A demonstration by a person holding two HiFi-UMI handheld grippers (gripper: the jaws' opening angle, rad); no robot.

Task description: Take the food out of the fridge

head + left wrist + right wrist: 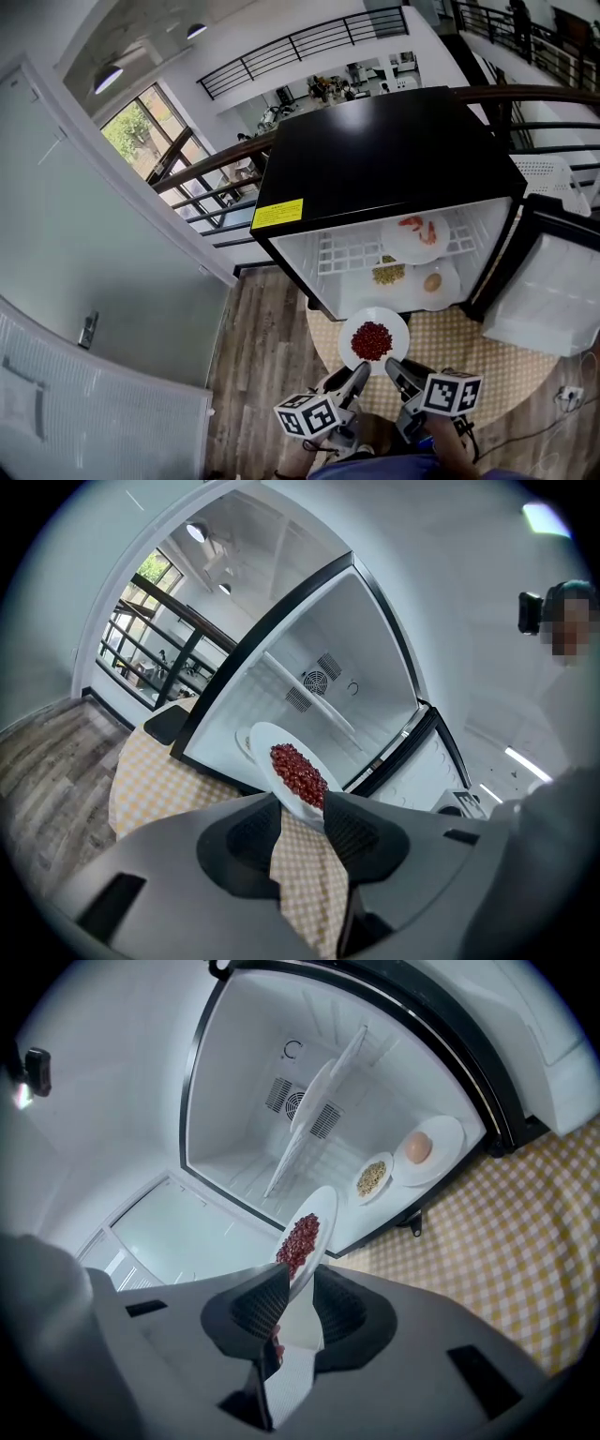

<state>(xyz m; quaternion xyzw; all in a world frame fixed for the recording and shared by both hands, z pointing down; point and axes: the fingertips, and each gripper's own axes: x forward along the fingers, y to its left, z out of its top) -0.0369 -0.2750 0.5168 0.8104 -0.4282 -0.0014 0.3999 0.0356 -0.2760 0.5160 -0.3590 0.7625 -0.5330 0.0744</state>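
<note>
A white plate of red beans (373,339) hangs just in front of the open black fridge (375,159), above the yellow checked tablecloth (487,361). My left gripper (359,375) is shut on the plate's near-left rim and my right gripper (394,368) is shut on its near-right rim. In the left gripper view the plate of red beans (298,771) sits edge-on between the jaws of the left gripper (302,813). The right gripper view shows the same plate (302,1238) pinched by the right gripper (298,1297).
Inside the fridge, a plate of shrimp (417,234) lies on the wire shelf. Below it are a plate of pale beans (388,275) and a plate with a round tan item (434,280). The fridge door (553,281) stands open at the right. A grey wall is at the left.
</note>
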